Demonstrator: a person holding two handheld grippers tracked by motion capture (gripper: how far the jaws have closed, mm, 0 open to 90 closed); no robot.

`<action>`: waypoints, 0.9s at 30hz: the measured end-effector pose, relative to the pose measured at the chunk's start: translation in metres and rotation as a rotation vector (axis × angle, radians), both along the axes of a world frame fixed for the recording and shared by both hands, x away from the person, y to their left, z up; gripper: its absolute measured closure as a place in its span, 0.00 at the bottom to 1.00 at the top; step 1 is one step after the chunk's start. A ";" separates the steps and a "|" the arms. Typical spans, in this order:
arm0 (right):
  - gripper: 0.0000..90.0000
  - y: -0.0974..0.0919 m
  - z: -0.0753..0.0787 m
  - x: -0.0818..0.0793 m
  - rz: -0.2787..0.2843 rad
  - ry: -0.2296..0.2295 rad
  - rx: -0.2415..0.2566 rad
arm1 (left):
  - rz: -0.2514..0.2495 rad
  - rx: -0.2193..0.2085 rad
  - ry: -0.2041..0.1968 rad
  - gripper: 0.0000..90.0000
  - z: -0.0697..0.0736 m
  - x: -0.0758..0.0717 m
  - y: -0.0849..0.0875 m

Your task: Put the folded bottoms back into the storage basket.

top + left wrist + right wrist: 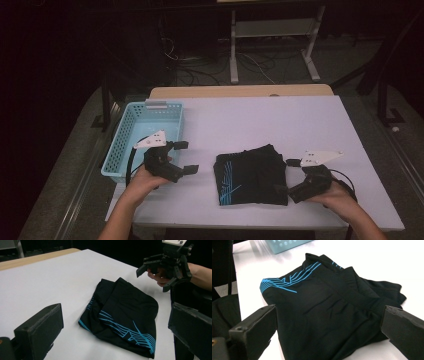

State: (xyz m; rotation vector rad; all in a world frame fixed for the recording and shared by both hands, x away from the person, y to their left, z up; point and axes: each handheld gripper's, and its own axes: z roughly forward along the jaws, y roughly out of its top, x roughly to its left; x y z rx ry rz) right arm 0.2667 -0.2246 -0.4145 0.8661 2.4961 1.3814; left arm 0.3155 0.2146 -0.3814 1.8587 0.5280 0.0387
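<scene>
Three cameras: one fixed overhead, one riding on each gripper.

High view sits above the person's edge of the tabletop [280, 120], facing forward and down, far enough to take in the whole surface, the blue basket [125, 137] at left and floor beyond. Left gripper view looks low across the tabletop from the left, over its own black jaws, close on the folded black garment [125, 315], with the right gripper [160, 271] farther off. Right gripper view looks back from the opposite side, nearer still, the basket at its top edge. All three share the garment.
</scene>
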 end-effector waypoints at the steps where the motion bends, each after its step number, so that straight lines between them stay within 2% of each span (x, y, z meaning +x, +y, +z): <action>1: 0.00 -0.002 0.000 -0.001 -0.005 0.000 0.001 | 0.000 0.001 -0.001 0.00 0.000 0.000 0.000; 8: 0.00 -0.010 -0.003 -0.004 -0.029 0.001 0.012 | 0.017 0.002 -0.014 0.00 0.006 -0.001 -0.001; 12: 0.00 -0.010 -0.006 -0.003 -0.017 0.015 0.014 | 0.009 -0.012 -0.021 0.00 0.011 -0.003 -0.004; 18: 0.00 -0.009 -0.009 -0.004 -0.013 0.022 0.008 | -0.019 0.004 -0.015 0.00 0.012 -0.007 -0.018; 23: 0.00 -0.011 -0.010 -0.004 -0.019 -0.005 0.013 | -0.031 0.008 -0.018 0.00 0.013 -0.009 -0.030; 27: 0.00 -0.013 -0.010 -0.003 -0.017 -0.006 0.021 | -0.034 0.010 -0.016 0.00 0.012 -0.011 -0.038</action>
